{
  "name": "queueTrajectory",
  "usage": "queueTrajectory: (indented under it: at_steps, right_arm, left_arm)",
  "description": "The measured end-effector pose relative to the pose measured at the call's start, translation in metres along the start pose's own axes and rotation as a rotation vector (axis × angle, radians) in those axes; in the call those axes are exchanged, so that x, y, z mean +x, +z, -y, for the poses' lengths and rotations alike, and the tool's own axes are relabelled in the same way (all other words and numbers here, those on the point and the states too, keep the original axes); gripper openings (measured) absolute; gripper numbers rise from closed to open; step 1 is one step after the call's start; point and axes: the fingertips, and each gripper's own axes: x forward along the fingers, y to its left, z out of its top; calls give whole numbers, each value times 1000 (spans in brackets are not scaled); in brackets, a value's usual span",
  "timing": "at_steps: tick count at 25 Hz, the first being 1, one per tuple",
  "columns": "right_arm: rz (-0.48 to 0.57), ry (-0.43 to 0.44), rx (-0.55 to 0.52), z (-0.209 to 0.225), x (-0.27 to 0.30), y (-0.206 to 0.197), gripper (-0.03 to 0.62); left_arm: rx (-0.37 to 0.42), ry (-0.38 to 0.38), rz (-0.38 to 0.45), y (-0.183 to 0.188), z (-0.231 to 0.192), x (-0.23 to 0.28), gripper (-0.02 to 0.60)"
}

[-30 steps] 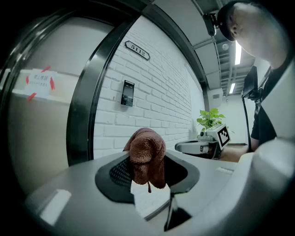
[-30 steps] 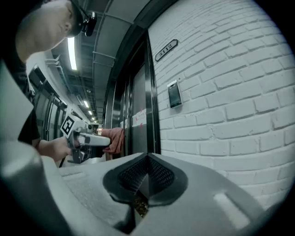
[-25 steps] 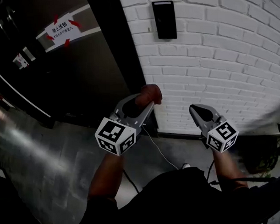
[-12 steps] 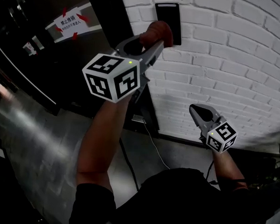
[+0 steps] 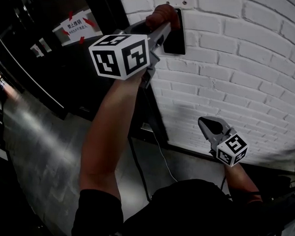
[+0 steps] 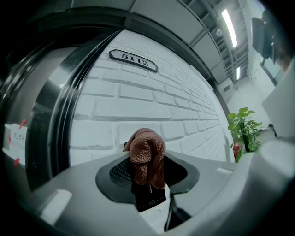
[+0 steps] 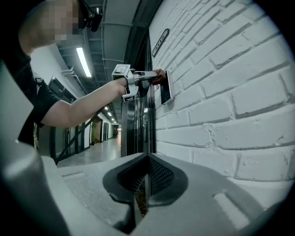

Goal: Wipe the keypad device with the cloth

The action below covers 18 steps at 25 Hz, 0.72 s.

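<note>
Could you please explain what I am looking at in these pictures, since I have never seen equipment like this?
There is no robot: a person holds a two-jaw gripper in each hand. One picture comes from a camera on the person's head; the other two from cameras riding on the grippers. The left gripper, held high, is clamped on a brown cloth against the top of the black keypad device on the white brick wall. The right gripper hangs low, jaws together and empty.
</note>
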Motion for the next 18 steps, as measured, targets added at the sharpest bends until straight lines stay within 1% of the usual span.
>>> queueTrajectory:
  at_steps: [5,12,18]
  right_arm:
    - [-7,25,11,4,-3,-6,-9]
    - [-6,22,30,17,-10,-11,-9]
    - [-2,22,37,18,-10,-15,-9]
  left_arm:
    - [66,48,-26,-5,-1,12,166]
    - [84,67,-31,-7,0,15,164]
    - [94,72,-49,-17,2,15,166]
